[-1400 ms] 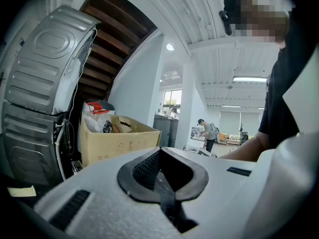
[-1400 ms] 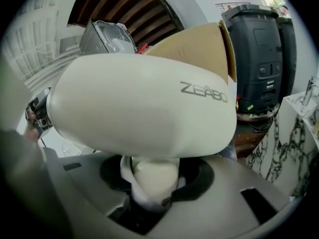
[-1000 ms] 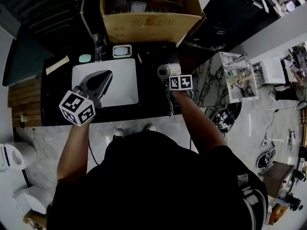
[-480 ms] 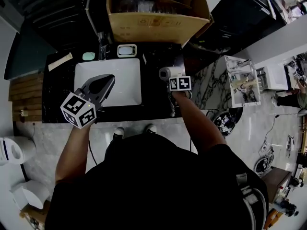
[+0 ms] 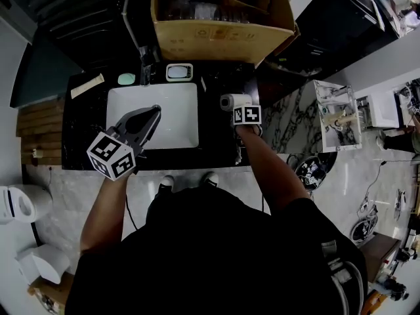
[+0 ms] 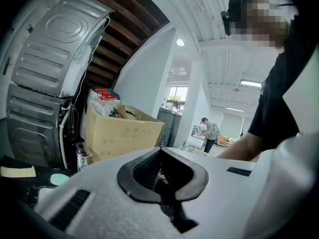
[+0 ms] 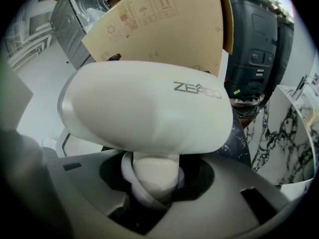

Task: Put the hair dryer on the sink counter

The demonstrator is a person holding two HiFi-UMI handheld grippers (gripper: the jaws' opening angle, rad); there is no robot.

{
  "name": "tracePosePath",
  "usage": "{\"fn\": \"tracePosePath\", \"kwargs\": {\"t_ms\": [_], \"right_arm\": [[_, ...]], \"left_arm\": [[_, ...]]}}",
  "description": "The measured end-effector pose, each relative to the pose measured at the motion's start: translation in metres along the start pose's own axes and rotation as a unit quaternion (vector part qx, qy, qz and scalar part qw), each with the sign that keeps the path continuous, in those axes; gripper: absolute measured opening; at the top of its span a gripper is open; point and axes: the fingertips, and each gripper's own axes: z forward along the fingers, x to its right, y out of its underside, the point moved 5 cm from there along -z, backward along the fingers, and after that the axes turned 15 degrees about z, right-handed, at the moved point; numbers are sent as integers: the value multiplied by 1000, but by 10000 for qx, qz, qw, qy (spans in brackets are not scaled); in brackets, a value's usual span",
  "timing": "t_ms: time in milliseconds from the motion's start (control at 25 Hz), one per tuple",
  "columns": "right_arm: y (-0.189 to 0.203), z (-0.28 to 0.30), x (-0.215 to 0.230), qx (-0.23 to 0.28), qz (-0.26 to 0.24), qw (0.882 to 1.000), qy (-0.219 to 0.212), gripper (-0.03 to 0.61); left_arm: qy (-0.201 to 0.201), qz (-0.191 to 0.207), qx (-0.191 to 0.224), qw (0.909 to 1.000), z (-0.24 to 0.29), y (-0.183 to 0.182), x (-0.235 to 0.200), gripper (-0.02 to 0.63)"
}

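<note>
The right hand-held gripper (image 7: 149, 185) clamps the handle of the white plastic hair dryer (image 7: 149, 108), which, released tilted, may topple off the black worktop (image 5: 213, 131).

Hair dryer (image 5: 233, 102) beside white sink (image 5: 177, 120)

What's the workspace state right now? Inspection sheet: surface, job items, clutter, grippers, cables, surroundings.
Surface: black sink counter with a white basin set in it.
Job's things: white hair dryer held by its handle, right of the basin; contact with the counter cannot be told.
Clutter: green oval, tan strip and small white-framed item along the counter's back edge.
Grippers: right gripper shut on the hair dryer handle; left gripper shut, empty, over the basin.
Cables: thin cord hangs below the right gripper, likely the dryer's.
Surroundings: open cardboard box behind the counter; what looks like a toilet at left.
</note>
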Motion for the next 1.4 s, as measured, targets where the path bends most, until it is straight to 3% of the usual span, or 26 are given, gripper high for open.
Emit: {"fn": "tracePosePath", "kwargs": {"t_ms": [240,800,1400], "right_arm": [[-3,5,4,-18,-15,9997,229,163],[-3,5,4,-41,36,9999,131,169],[0,6,-2,-107,-65,9999,-72,225]], "left_arm": [[6,-88,-41,10000,3,8,3,15],[27,-173,43,9998,6,9,6,15],[-77,-240,94,9996,-9,10,12,15]]}}
